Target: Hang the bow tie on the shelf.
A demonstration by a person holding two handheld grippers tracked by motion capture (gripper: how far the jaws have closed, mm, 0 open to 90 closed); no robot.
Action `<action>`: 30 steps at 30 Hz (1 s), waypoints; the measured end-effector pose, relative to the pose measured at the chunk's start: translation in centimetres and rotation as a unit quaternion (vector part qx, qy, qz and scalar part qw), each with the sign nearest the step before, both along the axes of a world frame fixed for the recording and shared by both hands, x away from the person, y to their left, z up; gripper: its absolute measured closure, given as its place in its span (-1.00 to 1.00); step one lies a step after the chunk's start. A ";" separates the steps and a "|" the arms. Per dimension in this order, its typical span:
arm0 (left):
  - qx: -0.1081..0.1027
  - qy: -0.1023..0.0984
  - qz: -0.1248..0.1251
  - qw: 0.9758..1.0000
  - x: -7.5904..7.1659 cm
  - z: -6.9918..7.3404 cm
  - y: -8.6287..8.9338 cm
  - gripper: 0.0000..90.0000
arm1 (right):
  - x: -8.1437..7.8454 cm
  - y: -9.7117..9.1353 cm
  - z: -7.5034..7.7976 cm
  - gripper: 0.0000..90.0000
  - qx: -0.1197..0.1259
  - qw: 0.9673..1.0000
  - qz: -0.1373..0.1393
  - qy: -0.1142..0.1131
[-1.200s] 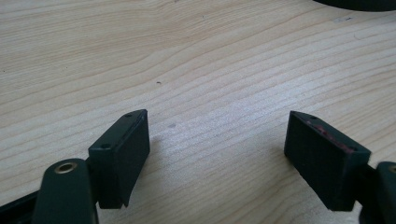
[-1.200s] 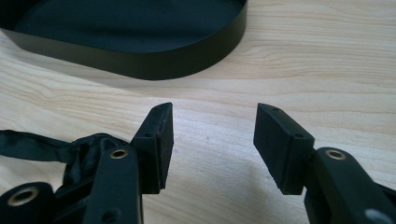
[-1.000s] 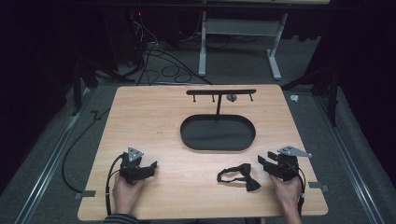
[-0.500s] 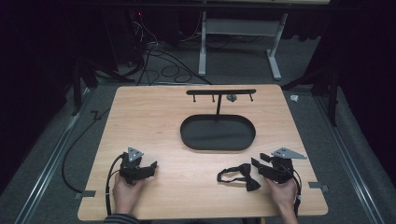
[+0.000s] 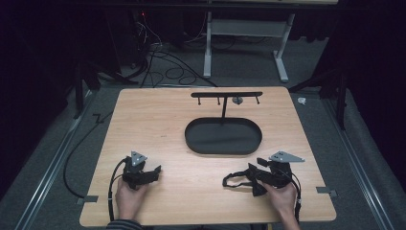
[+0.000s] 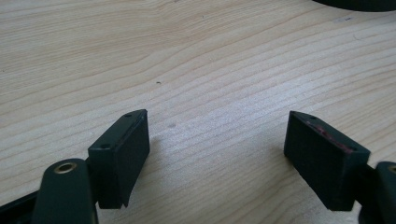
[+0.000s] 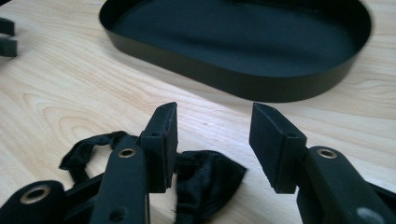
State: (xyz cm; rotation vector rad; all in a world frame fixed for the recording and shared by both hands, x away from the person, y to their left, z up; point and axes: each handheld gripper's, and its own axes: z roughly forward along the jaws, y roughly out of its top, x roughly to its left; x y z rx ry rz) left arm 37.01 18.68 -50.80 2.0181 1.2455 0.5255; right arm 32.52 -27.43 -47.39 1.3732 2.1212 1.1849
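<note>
Since a second ago my right gripper slides left, away from the table's edge, toward the black cloth bow, its jaws closing a bit but apart, nothing pinched. I think it lines up to grab. Near the tray, the bow lies soft and floppy.

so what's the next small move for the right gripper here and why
Probably lower the right gripper a little and close its fingers on the black fabric piece. Its fingers have just been closing but stand apart, with the fabric lying on the table partly under them and not clamped. The black oval tray sits just ahead, a likely place for it.
</note>
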 end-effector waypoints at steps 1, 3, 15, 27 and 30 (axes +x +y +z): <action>0.000 0.000 0.000 1.000 0.0 0.0 0.0 -0.49 | 0.0 0.2 -0.1 0.19 0.001 1.000 0.004 0.002; 0.000 0.000 0.000 1.000 0.0 0.0 0.0 -0.49 | -0.1 0.8 -0.2 0.19 0.000 1.000 0.012 0.005; 0.001 0.000 -0.001 1.000 0.0 0.0 0.0 -0.49 | 0.0 3.3 -0.7 0.19 0.007 0.998 0.060 0.016; 0.002 0.000 -0.002 1.000 0.0 0.0 0.0 -0.50 | 0.4 5.1 -1.1 0.19 -0.012 0.996 0.090 0.027; 0.002 0.001 -0.002 1.000 0.0 0.0 0.0 -0.50 | 0.5 5.3 -1.4 0.21 -0.015 0.995 0.093 0.031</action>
